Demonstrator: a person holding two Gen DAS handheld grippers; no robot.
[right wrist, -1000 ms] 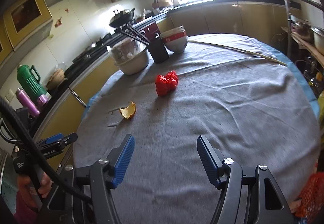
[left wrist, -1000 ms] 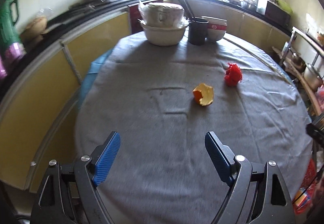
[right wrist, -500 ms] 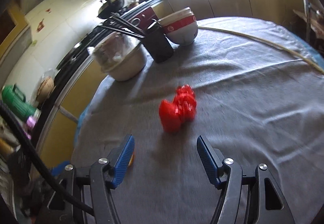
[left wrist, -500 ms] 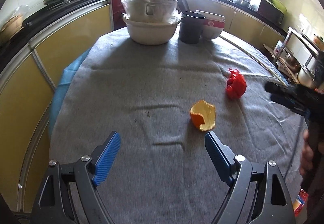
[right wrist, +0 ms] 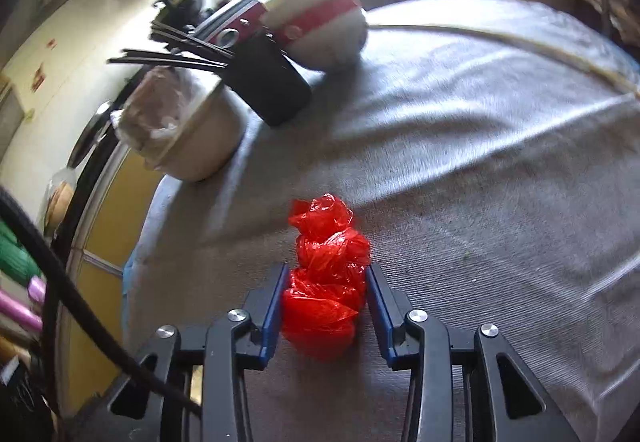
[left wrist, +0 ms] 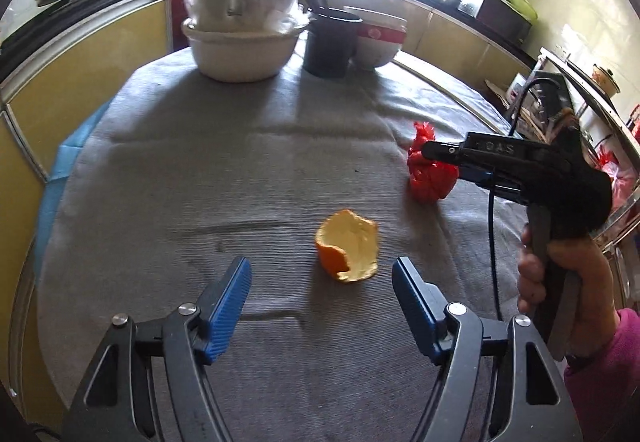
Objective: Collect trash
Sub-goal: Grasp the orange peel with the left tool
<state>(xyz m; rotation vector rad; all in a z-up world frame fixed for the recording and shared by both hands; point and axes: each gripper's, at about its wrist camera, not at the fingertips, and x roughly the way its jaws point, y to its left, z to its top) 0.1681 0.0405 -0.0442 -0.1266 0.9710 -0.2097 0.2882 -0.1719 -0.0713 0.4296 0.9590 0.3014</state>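
Mid-table (left wrist: 224, 178), toward right edge: your right gripper (right wrist: 326, 306) closing round red bag (right wrist: 326, 282), pads abt touching. Thin plastic may slip or tear. Left gripper (left wrist: 320, 298) spread, closing; orange peel (left wrist: 347, 251) just ahead, could get nudged.

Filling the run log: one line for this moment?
right gripper: closing around red bag | left gripper: closing, short of orange peel | both on tablecloth
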